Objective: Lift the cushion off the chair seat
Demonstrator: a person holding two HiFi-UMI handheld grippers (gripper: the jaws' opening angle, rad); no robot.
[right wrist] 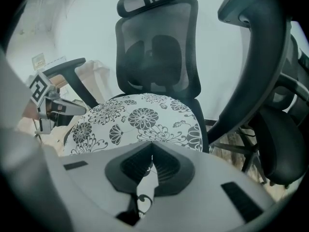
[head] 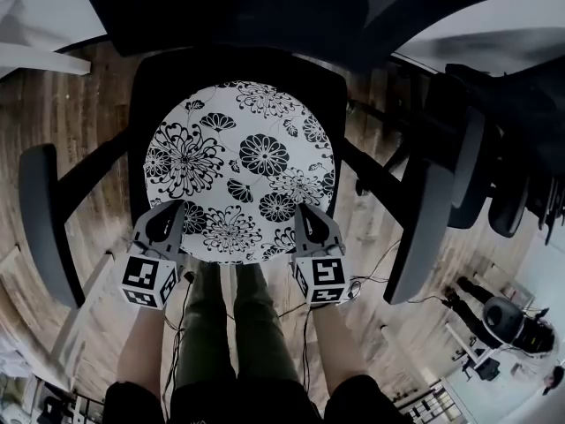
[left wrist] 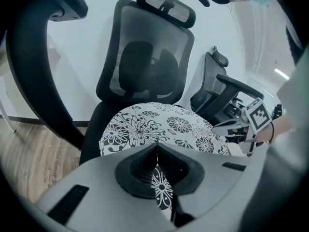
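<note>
While the cushion (head: 240,170) lies centre frame on the chair (head: 143,104) seat, I have my left gripper (head: 173,212) and right gripper (head: 305,212) each clamped on its near edge, lower left and lower right.

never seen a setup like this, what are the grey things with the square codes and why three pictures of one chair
A person holds a two-jaw gripper in each hand; the marker cubes are part of them. The top-down picture comes from a camera on the person's head and shows the left gripper and the right gripper. The other two come from cameras riding on each gripper, looking along its jaws. A round flowered cushion lies on an office chair. Both grippers are shut on the cushion's near edge; its fabric shows pinched between each pair of jaws.
</note>
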